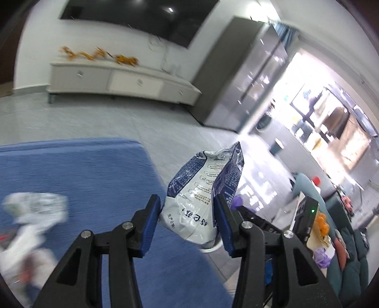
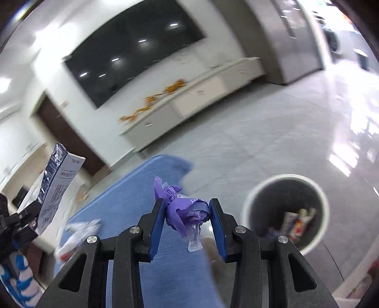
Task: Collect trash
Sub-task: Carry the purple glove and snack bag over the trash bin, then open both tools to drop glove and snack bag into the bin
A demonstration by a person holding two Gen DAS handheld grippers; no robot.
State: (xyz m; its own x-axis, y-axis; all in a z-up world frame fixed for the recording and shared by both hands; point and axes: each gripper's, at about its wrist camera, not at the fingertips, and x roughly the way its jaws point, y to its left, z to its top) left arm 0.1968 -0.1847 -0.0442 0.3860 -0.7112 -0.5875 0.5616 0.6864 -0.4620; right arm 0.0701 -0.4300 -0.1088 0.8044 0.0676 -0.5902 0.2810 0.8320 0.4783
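Note:
My left gripper (image 1: 187, 208) is shut on a white and dark blue printed bag (image 1: 203, 189), held up past the right edge of the blue table (image 1: 83, 170). The same bag (image 2: 56, 187) and the left gripper (image 2: 21, 222) show at the far left of the right wrist view. My right gripper (image 2: 187, 213) is shut on a crumpled purple wrapper (image 2: 182, 208) with a clear plastic tail, above the blue table's (image 2: 132, 189) corner. A round white bin (image 2: 287, 213) with a dark liner and several pieces of trash inside stands on the floor to the right.
More white crumpled trash (image 1: 33, 210) lies blurred on the table's left side. A white TV cabinet (image 1: 118, 80) and a dark screen (image 1: 139, 16) are on the far wall. A grey cabinet (image 1: 244, 78) stands right of them. Pale tiled floor (image 2: 260, 132) lies between table and cabinet.

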